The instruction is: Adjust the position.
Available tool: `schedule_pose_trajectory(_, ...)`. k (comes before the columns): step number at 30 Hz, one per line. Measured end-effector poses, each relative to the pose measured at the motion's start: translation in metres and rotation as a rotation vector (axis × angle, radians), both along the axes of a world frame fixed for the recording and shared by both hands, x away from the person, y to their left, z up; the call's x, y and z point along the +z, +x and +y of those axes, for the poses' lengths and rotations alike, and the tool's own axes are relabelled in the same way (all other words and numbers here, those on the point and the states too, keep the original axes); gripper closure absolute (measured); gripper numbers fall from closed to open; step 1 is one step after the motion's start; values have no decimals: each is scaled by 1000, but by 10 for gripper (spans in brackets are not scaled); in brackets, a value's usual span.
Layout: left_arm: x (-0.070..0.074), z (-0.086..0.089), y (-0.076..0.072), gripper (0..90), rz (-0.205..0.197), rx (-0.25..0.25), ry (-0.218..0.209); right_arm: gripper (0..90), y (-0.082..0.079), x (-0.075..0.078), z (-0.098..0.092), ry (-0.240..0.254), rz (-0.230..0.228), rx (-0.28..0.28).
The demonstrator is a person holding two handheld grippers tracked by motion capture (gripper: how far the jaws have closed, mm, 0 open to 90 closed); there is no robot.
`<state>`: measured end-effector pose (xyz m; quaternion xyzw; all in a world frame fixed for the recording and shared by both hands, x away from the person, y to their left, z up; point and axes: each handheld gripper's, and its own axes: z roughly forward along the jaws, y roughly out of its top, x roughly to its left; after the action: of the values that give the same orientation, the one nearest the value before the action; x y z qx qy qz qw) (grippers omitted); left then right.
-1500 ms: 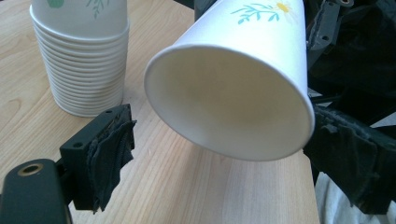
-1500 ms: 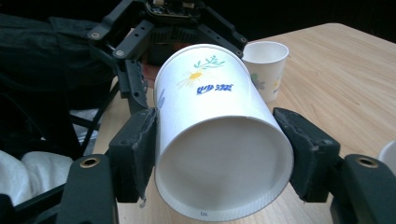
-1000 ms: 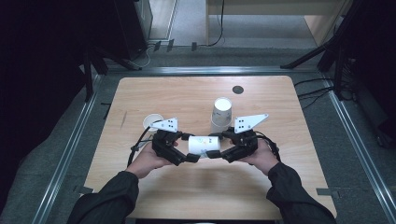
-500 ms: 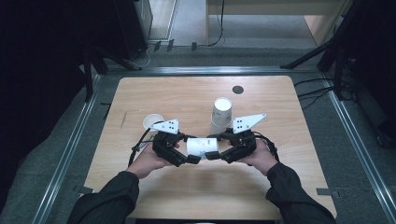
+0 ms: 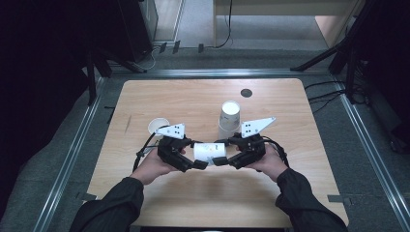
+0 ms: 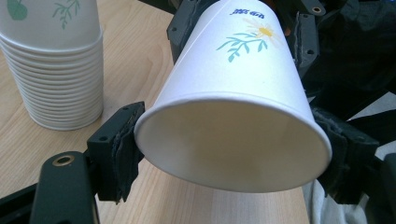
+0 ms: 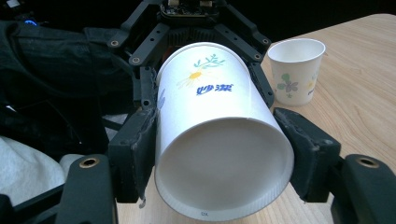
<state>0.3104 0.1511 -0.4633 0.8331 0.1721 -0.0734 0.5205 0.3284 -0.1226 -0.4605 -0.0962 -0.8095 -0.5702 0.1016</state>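
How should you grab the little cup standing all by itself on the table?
Take the lone cup by its side wall just under the rim, coming in level from the person's side. It stands upright, mouth up, so its round wall offers two opposite faces for the jaws. A light squeeze seems wise, since thin paper dents.

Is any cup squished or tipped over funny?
The paper cup lies sideways in the air, clamped by the left gripper at its mouth and the right gripper at its base. Its rim looks squeezed slightly oval. The cup stack and single cup look fine.
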Motion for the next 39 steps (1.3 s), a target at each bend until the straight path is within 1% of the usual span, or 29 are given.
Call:
schedule_pose_trajectory(8, 1, 0, -1, 207, -13, -4, 3, 333, -1, 1, 0, 3, -11, 1)
schedule_pose_trajectory(14, 2, 2, 0, 208, -9, 6, -3, 293, -1, 1, 0, -5, -10, -4)
schedule_pose_trajectory(21, 6, 5, 0, 209, -16, 6, 3, 295, 0, 2, -4, -13, -18, -11)
schedule_pose_trajectory(23, 7, 6, 1, 209, 6, 12, -8, 295, 0, 2, -6, -17, -14, -15)
schedule_pose_trajectory(24, 7, 7, 1, 209, 13, 10, -3, 291, 0, 2, -7, -22, -15, -20)
schedule_pose_trajectory(27, 11, 8, 3, 209, 0, 5, 38, 286, 0, 2, -10, -37, -17, -33)
schedule_pose_trajectory(30, 16, 12, 5, 209, 7, 15, 38, 283, 1, 2, -14, -52, -21, -42)
schedule_pose_trajectory(31, 17, 13, 6, 209, 7, 16, 49, 281, 0, 2, -15, -54, -20, -46)
schedule_pose_trajectory(33, 20, 13, 8, 209, 1, 18, 80, 278, 0, 1, -16, -57, -24, -52)
schedule_pose_trajectory(35, 24, 12, 9, 209, -11, 17, 114, 268, 0, 1, -16, -75, -29, -59)
schedule_pose_trajectory(39, 37, 10, 12, 209, -27, -6, 185, 257, -1, 0, -15, -100, -37, -65)
